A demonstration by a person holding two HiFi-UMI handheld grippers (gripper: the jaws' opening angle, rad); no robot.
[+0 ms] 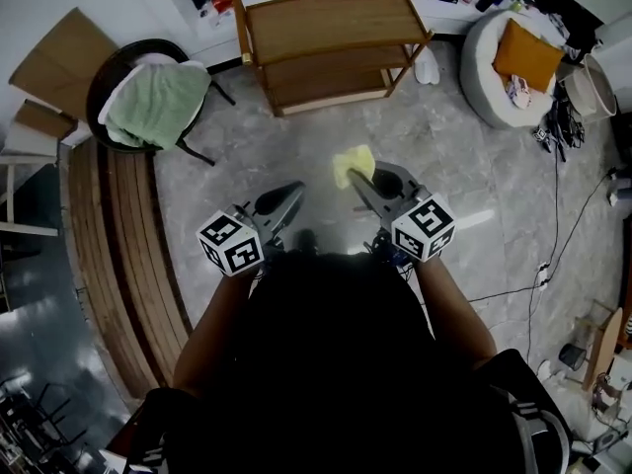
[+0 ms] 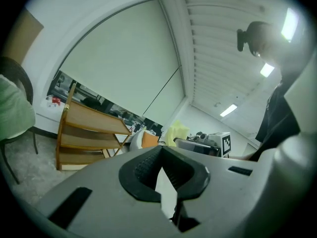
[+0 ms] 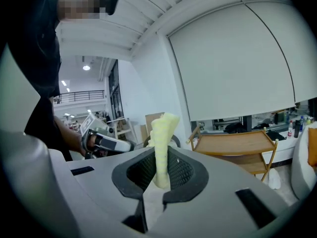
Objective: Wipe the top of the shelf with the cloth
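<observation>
Your right gripper [image 1: 361, 179] is clamped on the cloth [image 1: 352, 163]. Left gripper [image 1: 293, 194] is closed on nothing. The shelf [image 1: 331, 18] is well ahead and unwiped, so all wiping remains.

Items by count. Grippers, two: left gripper [image 1: 293, 193] and right gripper [image 1: 357, 178]. Yellow cloth [image 1: 348, 162], one. Wooden shelf [image 1: 331, 23], one, with three tiers. Chair [image 1: 97, 92], one, carrying one green towel [image 1: 153, 102]. White pouf [image 1: 482, 52], one, carrying one orange cushion [image 1: 528, 55].
</observation>
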